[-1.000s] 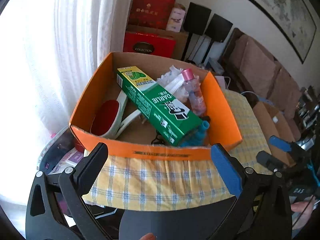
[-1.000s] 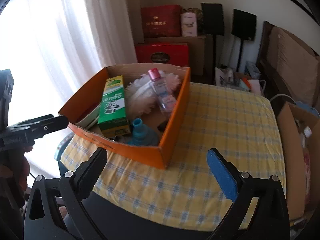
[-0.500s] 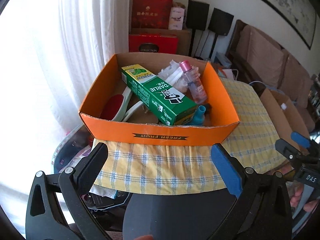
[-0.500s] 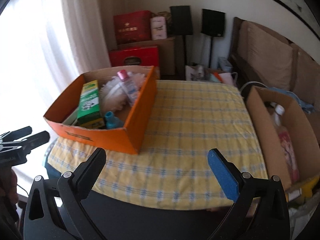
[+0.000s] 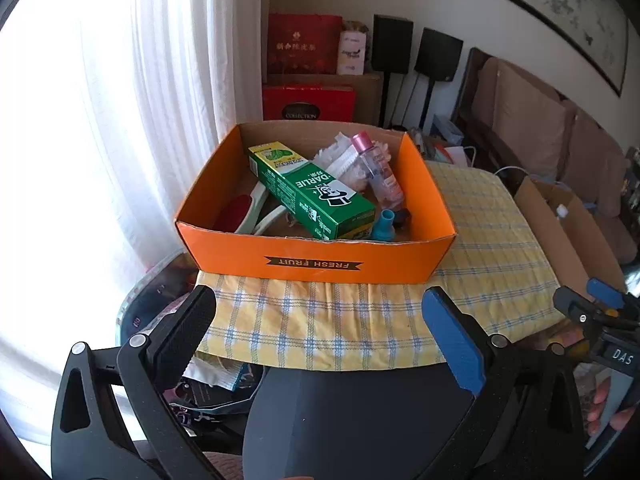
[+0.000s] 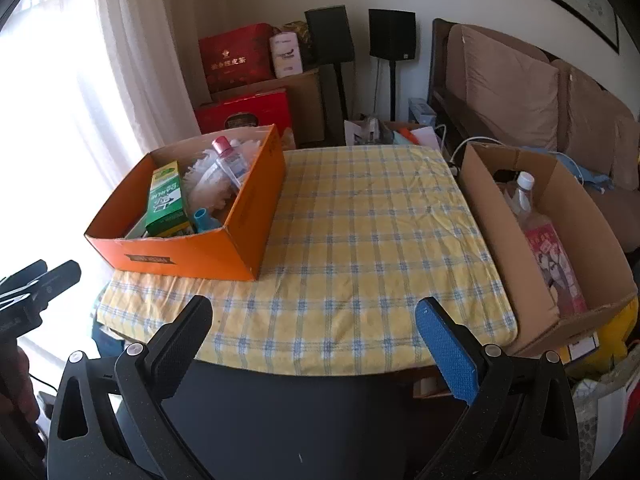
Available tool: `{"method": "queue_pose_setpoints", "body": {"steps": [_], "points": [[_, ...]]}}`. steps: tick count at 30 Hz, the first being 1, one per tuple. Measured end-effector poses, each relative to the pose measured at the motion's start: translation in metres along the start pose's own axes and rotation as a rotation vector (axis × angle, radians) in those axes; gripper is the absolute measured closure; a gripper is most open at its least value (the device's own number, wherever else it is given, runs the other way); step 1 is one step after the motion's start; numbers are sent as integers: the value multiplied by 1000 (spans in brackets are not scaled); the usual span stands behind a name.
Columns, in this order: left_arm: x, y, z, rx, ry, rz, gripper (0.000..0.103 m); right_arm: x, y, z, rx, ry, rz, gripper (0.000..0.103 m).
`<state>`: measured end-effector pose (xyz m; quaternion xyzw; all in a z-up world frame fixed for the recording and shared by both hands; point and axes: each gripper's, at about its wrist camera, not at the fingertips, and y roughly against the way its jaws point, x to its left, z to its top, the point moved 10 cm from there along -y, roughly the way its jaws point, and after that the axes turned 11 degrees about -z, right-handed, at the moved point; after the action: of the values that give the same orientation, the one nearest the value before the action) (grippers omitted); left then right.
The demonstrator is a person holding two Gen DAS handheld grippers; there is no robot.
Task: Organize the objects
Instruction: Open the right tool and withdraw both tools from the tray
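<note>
So the sorting looks basically finished, or at least there's nothing loose left on the table that I can spot. Going left to right:

Far left, the orange box sits on the left side of the yellow checked tablecloth, near the curtain. It's stuffed: a green toothpaste carton lying diagonally across the middle, a red and white brush under its left side, a clear bottle with a pink cap leaning along the right wall, some white frilly stuff behind it (can't tell what it is), and a small teal piece in the near right corner.

Middle of the table is just bare cloth, no objects on it.

Right side, off the table edge, there's a brown cardboard box with a big clear bottle with a white cap and a pink printed packet inside. Can't see what else is down in there.

Both tools are empty. The left gripper has its fingers spread wide apart, hovering at the near edge facing the orange box. The right gripper is also spread wide, holding nothing, pointed at the bare middle.

My guess: everything's boxed, unless the plan is to tidy inside the orange box.
</note>
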<state>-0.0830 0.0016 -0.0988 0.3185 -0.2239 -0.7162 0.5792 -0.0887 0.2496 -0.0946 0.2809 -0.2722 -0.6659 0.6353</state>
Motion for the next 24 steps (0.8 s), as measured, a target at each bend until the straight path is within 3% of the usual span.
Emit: {"method": "queue_pose_setpoints", "body": {"steps": [24], "points": [[-16, 12, -4, -10, -26, 4, 0, -4, 16, -3, -27, -13, -36, 0]]}}
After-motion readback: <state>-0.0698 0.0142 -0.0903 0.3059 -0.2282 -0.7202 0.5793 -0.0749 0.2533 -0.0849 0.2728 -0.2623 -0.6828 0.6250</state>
